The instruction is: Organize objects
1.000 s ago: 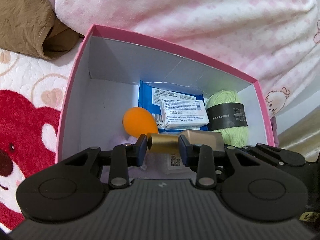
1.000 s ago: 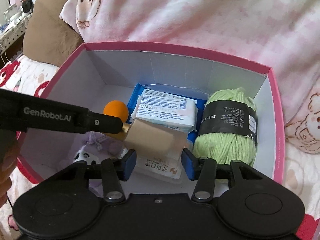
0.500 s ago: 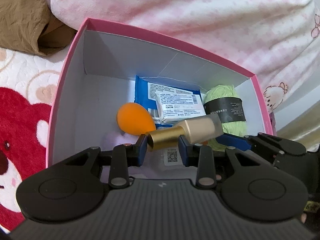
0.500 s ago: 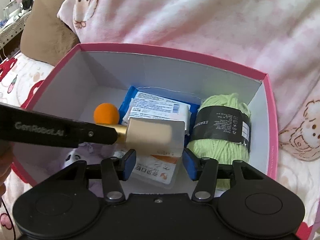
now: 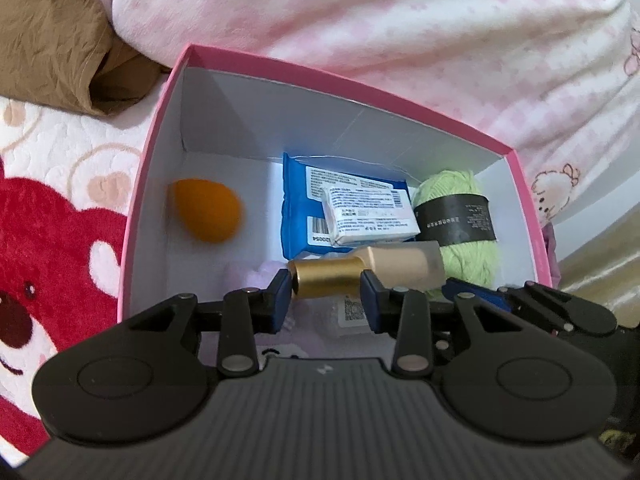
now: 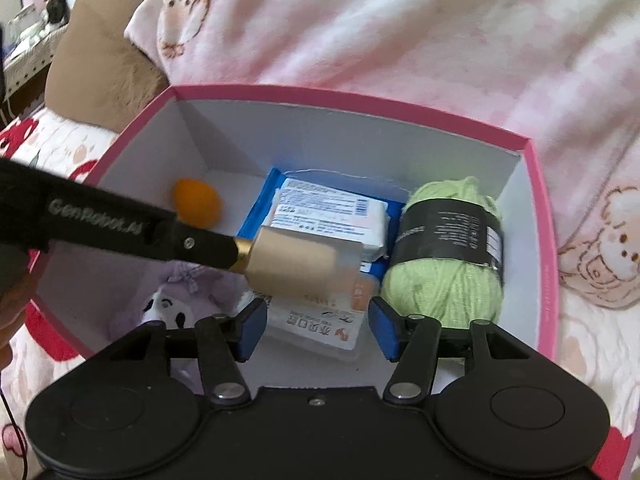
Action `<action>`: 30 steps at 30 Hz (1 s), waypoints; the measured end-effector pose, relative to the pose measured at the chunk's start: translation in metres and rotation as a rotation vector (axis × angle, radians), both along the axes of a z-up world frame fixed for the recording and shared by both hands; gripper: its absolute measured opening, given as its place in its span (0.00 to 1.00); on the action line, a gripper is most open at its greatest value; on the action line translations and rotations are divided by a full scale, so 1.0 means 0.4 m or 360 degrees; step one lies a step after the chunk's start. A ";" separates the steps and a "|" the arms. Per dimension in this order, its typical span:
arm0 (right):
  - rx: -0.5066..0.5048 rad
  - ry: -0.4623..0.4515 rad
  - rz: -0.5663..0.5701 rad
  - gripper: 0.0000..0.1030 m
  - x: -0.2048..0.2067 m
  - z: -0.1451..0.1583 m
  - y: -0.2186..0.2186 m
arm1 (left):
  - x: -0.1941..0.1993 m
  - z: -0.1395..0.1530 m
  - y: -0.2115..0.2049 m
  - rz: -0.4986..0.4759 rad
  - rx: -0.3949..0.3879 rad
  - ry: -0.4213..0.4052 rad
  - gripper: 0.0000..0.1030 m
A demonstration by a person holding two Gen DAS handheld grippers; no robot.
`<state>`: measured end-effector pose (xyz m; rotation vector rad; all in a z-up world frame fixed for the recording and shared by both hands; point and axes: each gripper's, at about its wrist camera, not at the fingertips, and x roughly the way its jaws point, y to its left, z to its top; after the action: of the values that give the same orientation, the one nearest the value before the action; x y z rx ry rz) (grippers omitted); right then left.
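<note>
The left gripper (image 5: 326,294) pinches a bottle (image 5: 368,274) above the box (image 5: 352,92); only the right view shows the right gripper (image 6: 318,330) spread, empty.

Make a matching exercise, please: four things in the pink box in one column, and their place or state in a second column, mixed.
Things:
1. orange egg-shaped sponge
2. light green yarn ball with black band
3. beige bottle with gold cap
4. white printed packet

Places or states:
A. lies on the blue pack
B. held by its cap in the left gripper
C. near the left wall, alone
D. against the right wall

Pairs: 1-C, 2-D, 3-B, 4-A
</note>
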<state>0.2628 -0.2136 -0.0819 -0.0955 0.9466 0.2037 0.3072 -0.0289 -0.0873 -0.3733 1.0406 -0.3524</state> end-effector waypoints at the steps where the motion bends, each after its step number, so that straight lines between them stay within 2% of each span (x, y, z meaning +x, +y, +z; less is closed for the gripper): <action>1: 0.0009 -0.0004 -0.0011 0.60 -0.003 0.002 -0.004 | -0.003 0.005 -0.002 -0.0002 0.0009 0.0001 0.39; 12: 0.0099 -0.0081 -0.0114 0.65 -0.084 0.068 -0.022 | -0.067 0.128 -0.003 -0.0036 0.0249 -0.0029 0.65; 14: 0.0093 -0.0097 -0.0108 0.65 -0.106 0.088 -0.017 | -0.086 0.156 0.000 -0.0029 0.0313 -0.0030 0.74; 16: 0.0098 -0.0126 -0.0107 0.65 -0.134 0.115 -0.012 | -0.110 0.191 0.003 -0.0029 0.0379 -0.0047 0.76; 17: 0.0101 -0.0143 -0.0106 0.67 -0.147 0.129 -0.012 | -0.122 0.207 0.003 -0.0036 0.0399 -0.0064 0.79; 18: 0.0103 -0.0162 -0.0106 0.68 -0.160 0.144 -0.011 | -0.135 0.224 0.005 -0.0045 0.0418 -0.0080 0.86; 20: 0.0095 -0.0203 -0.0110 0.70 -0.190 0.178 -0.007 | -0.166 0.260 0.010 -0.0059 0.0443 -0.0113 0.91; 30: 0.0088 -0.0303 -0.0141 0.75 -0.325 0.296 0.012 | -0.330 0.401 0.053 0.0001 0.0506 -0.0243 0.96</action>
<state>0.1328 -0.2090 0.0365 -0.0216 0.7533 0.1362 0.1754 -0.0075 0.0732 -0.0601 0.9283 -0.2061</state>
